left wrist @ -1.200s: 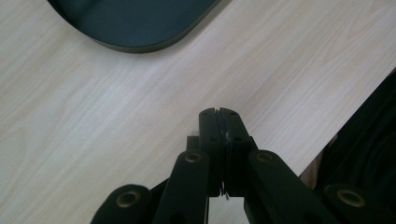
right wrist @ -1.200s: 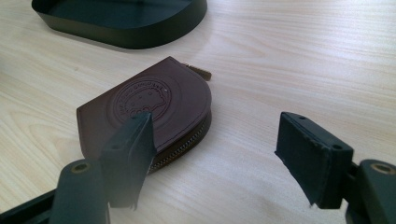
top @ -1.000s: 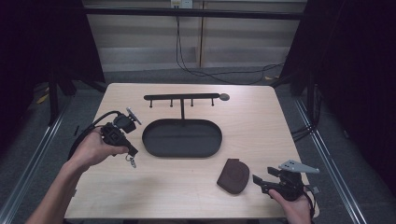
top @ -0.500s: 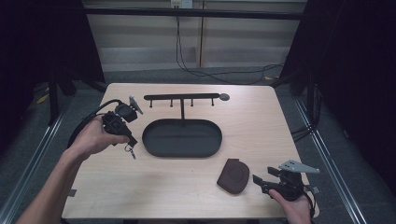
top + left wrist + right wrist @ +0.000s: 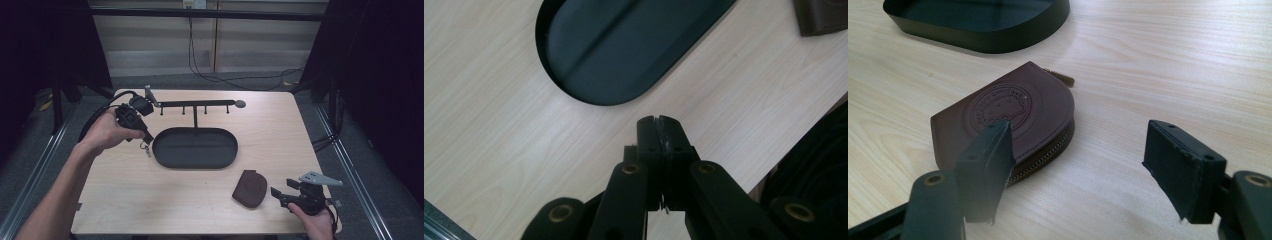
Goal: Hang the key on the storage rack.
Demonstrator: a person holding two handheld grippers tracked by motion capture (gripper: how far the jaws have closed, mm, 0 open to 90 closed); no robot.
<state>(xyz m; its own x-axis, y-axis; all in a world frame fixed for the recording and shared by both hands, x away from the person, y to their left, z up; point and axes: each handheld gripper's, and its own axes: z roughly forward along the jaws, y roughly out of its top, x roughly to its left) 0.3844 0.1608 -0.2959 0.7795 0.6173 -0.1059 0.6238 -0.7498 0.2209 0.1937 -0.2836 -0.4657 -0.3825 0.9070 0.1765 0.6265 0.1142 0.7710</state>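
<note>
**Keys lifted toward the hook rack**

The pale wooden table (image 5: 150,200) sat in a dark room. At far left, the left gripper (image 5: 141,134) was clamped on small keys (image 5: 146,148), dangling beside the tray (image 5: 195,148): light, stiff, likely to swing, best pinched by the ring. The right gripper (image 5: 1078,165) gaped empty by the pouch (image 5: 1008,117).

Bright tabletop, dark surround (sharp focus)

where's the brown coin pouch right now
In the high view the brown coin pouch lies flat on the table's near right part, just in front of the black oval tray and right beside the open right tool, which isn't touching it.
</note>
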